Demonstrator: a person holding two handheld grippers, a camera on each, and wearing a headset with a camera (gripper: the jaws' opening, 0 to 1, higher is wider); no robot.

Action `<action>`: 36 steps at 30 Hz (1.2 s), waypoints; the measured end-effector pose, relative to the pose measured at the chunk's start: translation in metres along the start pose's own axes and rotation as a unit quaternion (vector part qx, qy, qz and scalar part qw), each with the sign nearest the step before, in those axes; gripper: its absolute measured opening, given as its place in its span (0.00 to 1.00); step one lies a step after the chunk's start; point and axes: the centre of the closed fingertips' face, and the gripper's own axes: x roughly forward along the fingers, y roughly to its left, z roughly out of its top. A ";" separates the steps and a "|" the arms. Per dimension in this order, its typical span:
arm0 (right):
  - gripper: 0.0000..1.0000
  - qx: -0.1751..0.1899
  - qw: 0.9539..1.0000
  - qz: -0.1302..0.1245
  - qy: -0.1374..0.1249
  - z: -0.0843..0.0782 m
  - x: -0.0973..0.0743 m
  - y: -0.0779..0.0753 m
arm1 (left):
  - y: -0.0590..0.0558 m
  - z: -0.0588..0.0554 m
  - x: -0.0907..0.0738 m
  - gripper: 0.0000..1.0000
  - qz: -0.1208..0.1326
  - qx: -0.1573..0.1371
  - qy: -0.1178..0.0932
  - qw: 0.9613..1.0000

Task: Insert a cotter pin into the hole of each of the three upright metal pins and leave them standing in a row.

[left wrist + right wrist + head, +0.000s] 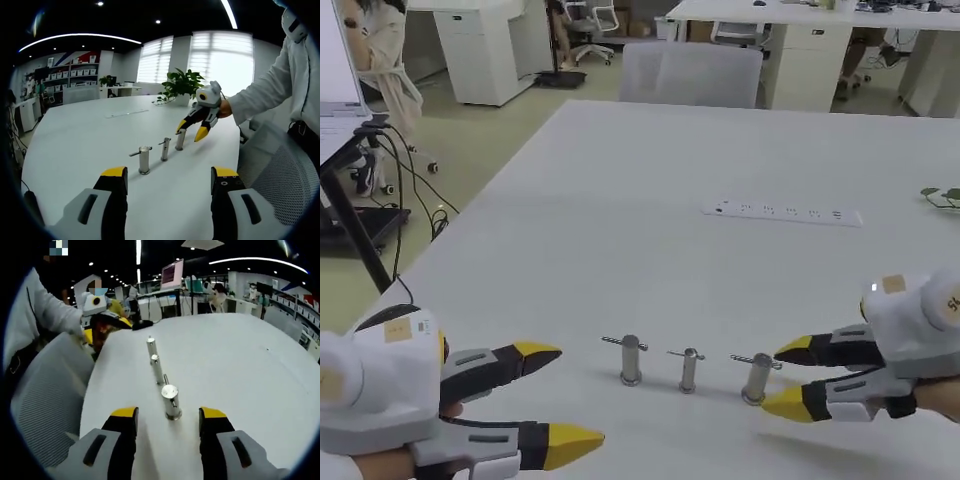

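Right gripper (778, 377) jaws released; end pin (757, 378) stands upright just ahead of their gap, cotter pin (744, 359) crosswise. Left gripper (575, 393) released, farther off.

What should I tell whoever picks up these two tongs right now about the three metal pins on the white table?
Left tongs: open, empty, apart from the row, nearest the left pin.
Right tongs: open, empty, tips close beside the right pin, not clamped on it.
Things: three short upright silver metal pins stand in a row on the white table: left pin, middle pin, right pin.
Done: each appears to carry a thin cotter pin crosswise near its top.
Left: probably only to draw the right tongs back without tipping the right pin.
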 end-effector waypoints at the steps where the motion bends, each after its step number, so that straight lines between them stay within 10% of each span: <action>1: 0.55 0.017 1.000 -0.008 -0.004 0.000 -0.001 -0.001 | 0.001 0.000 0.000 0.67 0.002 0.000 -0.001 1.000; 15: 0.78 0.079 0.994 -0.064 -0.036 -0.004 -0.017 0.018 | 0.007 -0.003 -0.003 0.70 0.025 0.001 0.002 1.000; 36: 0.89 0.080 0.989 -0.114 -0.043 -0.006 -0.060 0.071 | 0.004 -0.003 -0.019 0.82 0.064 0.018 0.026 0.997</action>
